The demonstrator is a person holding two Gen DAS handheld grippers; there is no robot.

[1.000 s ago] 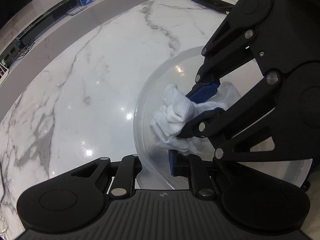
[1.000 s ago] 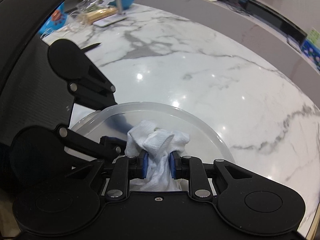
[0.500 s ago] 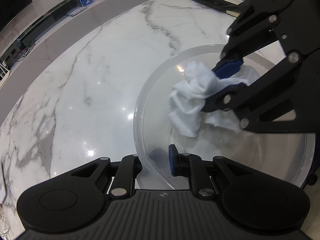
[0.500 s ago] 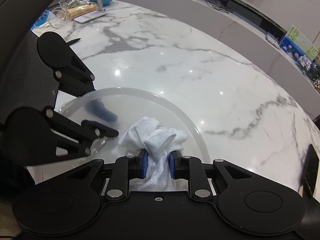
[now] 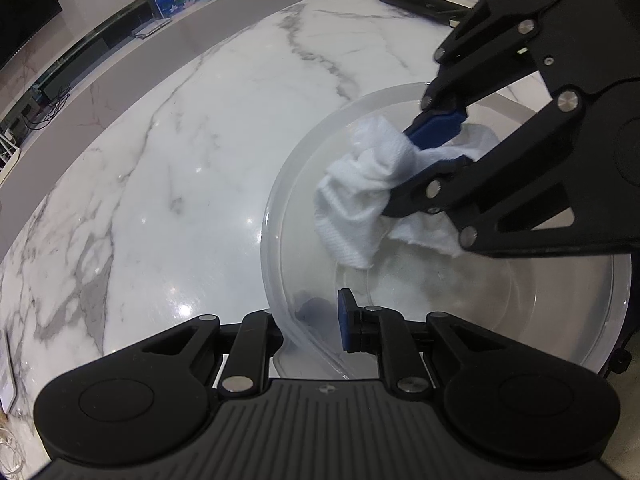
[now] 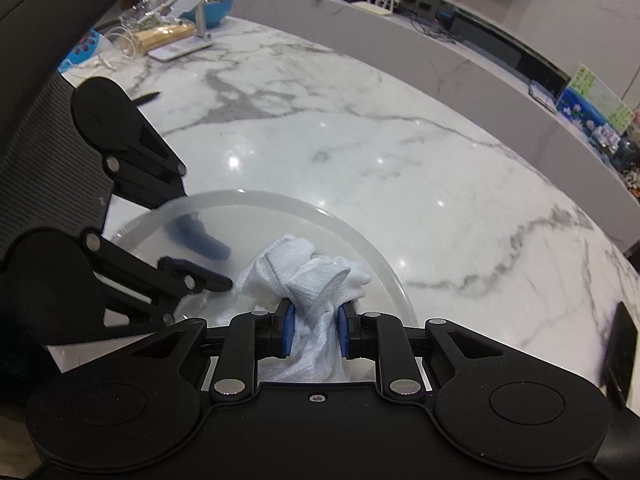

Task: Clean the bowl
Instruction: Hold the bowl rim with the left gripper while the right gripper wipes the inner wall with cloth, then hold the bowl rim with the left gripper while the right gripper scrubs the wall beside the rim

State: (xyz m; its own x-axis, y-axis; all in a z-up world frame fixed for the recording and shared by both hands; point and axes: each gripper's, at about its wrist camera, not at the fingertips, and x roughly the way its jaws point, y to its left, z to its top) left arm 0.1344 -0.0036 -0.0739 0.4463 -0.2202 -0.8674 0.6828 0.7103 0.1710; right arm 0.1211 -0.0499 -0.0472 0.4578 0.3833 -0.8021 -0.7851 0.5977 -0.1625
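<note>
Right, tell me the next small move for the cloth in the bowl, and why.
Probably sweep the white cloth down across the floor of the clear bowl. The right tongs are shut on the cloth, which hangs by the far wall, while the left tongs pinch the near rim, steadying it.

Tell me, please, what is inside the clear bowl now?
Inside the clear bowl is a crumpled white cloth, clamped by the right gripper. One finger of the left gripper, which grips the rim, also reaches in. The cloth covers part of the bottom.
</note>
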